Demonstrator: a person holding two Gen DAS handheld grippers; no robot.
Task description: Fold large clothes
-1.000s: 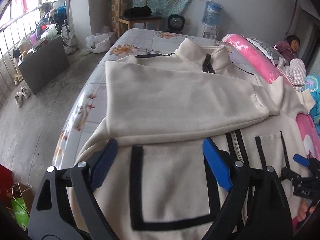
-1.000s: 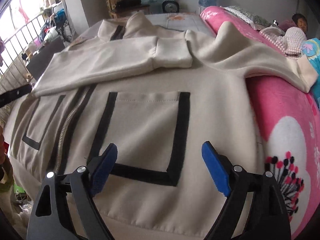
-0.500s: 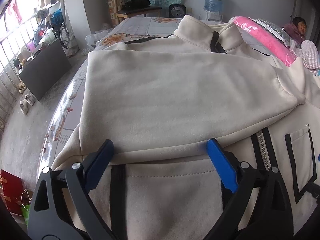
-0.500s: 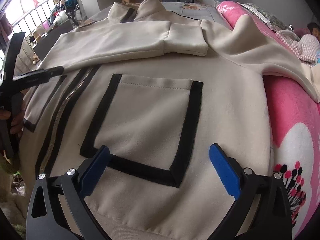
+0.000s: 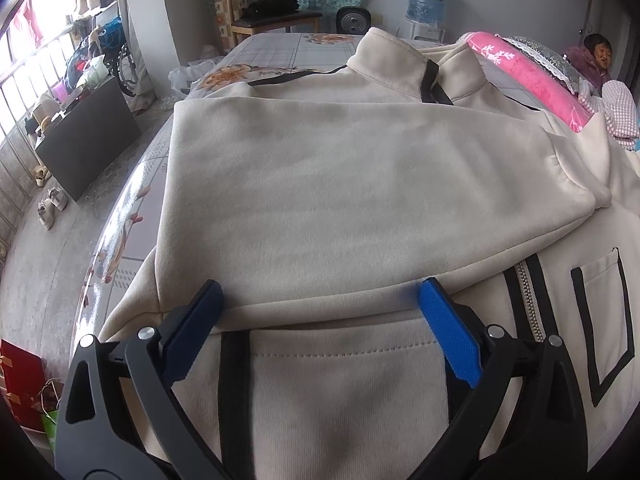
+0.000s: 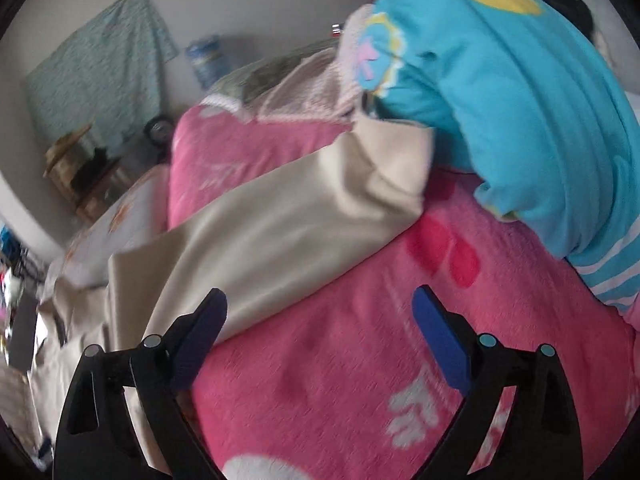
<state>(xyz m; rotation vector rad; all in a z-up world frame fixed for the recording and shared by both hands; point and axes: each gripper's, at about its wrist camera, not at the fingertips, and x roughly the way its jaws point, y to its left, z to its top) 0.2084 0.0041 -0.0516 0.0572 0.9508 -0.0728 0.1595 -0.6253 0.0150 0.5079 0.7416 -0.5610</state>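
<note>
A large cream jacket (image 5: 340, 184) with black trim lies face up on the bed, its collar (image 5: 400, 68) at the far end. One sleeve is folded across the chest. My left gripper (image 5: 320, 292) hovers at that sleeve's lower edge, above a black-edged pocket (image 5: 340, 392); its jaws are opening and grip nothing. The other sleeve (image 6: 280, 220) trails out over a pink blanket (image 6: 360, 360), its cuff (image 6: 400, 160) against blue bedding. My right gripper (image 6: 320, 296) is above the blanket beside that sleeve, its jaws wide but closing, with nothing between the pads.
A blue quilt (image 6: 520, 100) is heaped on the pink blanket at the right. A person (image 5: 596, 60) sits at the far right. The bed's left edge (image 5: 132, 208) drops to the floor, where a dark cabinet (image 5: 84, 136) and a red bag (image 5: 20, 384) stand. A chair (image 5: 272, 16) is beyond the bed.
My right gripper swung from over the jacket's pocket to the right, rolling, and is now over the pink blanket by the loose sleeve. The left gripper crept up to the folded sleeve's edge, then held still.
</note>
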